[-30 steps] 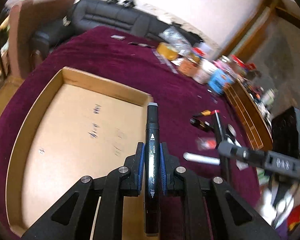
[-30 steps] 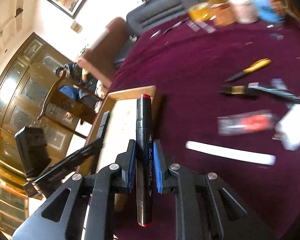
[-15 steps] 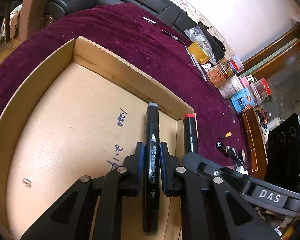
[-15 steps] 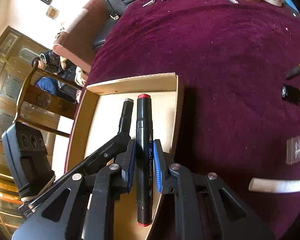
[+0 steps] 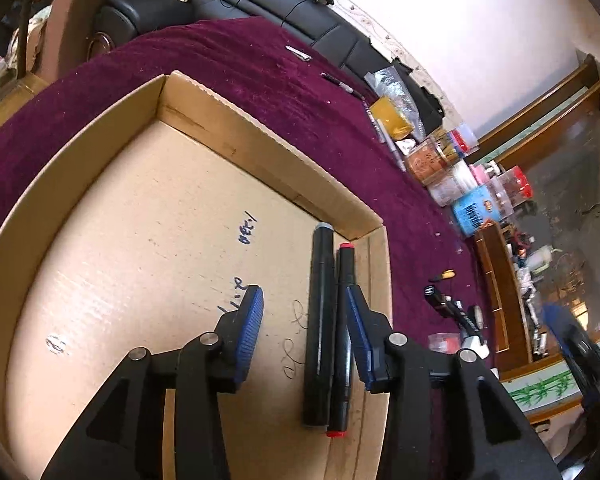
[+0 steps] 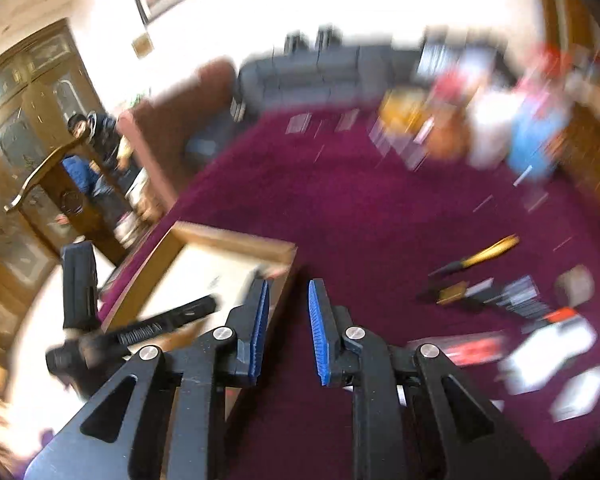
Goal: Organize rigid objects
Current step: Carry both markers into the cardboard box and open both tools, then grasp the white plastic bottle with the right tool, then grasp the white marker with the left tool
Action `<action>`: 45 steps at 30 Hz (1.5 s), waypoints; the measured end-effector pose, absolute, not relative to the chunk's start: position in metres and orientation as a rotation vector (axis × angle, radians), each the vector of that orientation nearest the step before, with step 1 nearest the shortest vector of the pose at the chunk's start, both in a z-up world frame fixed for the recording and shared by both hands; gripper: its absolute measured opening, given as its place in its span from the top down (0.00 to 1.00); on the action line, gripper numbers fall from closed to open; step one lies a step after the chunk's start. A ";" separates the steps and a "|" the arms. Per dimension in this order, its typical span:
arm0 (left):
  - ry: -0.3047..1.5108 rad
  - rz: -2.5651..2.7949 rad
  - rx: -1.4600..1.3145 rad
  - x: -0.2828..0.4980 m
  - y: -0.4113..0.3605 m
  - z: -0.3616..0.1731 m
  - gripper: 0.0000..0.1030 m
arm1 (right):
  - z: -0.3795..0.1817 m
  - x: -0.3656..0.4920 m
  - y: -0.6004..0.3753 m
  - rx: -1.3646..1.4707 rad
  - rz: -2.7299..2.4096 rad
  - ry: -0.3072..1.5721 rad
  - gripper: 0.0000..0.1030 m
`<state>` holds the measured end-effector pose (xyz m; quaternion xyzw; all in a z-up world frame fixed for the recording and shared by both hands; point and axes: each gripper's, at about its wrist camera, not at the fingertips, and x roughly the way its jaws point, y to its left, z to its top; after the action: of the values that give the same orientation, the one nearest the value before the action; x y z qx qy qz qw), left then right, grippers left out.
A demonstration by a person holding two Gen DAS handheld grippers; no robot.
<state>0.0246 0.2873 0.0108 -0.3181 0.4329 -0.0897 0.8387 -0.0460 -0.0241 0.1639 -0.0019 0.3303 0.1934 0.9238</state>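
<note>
Left hand-held gripper [image 5: 302, 326]: jaws part-way apart and opening, blue pads touching nothing. Two markers lie on the floor of the cardboard tray [image 5: 268, 148] between the pads, off to the right-hand pad's side. Grey-capped marker [image 5: 320, 320] and red-capped marker [image 5: 343, 340] lie side by side, touching along their length, parallel to the tray's right wall and just beside it. Their far ends sit near the tray's far right corner. The red-capped one is the closer of the two to the wall. Pen scribbles mark the tray floor to the left of the markers.

Right hand-held gripper [image 6: 288, 328]: jaws narrowly apart and opening, nothing between the pads. This view is heavily motion-blurred. It hangs above the maroon-covered surface [image 6: 340, 208], just past the tray's right edge; the tray [image 6: 228, 242] shows at lower left of that view.

Beyond the tray, toward the surface's right edge: a yellow-handled tool [image 6: 488, 252], a black and gold tube [image 6: 448, 294], and several flat packets, too blurred to name. At the surface's far right edge stands a cluster of jars and containers [image 5: 456, 168]. Behind the far edge, a black sofa [image 5: 260, 8].
</note>
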 end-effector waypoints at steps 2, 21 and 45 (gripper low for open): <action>0.880 -0.205 -0.663 0.019 0.286 0.021 0.65 | 0.171 -0.079 -0.063 -0.063 0.312 0.574 0.04; 0.816 -0.462 -0.210 -0.058 0.108 0.092 0.24 | 0.040 -0.180 -0.236 0.421 0.405 1.096 0.35; 1.030 -0.535 0.348 -0.018 0.006 0.013 0.89 | 0.028 -0.113 -0.202 0.188 0.253 1.073 0.76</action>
<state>-0.0177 0.0057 0.0130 0.1634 0.4840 -0.2516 0.8220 -0.1126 -0.2021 0.0275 0.0890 0.5090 0.1198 0.8477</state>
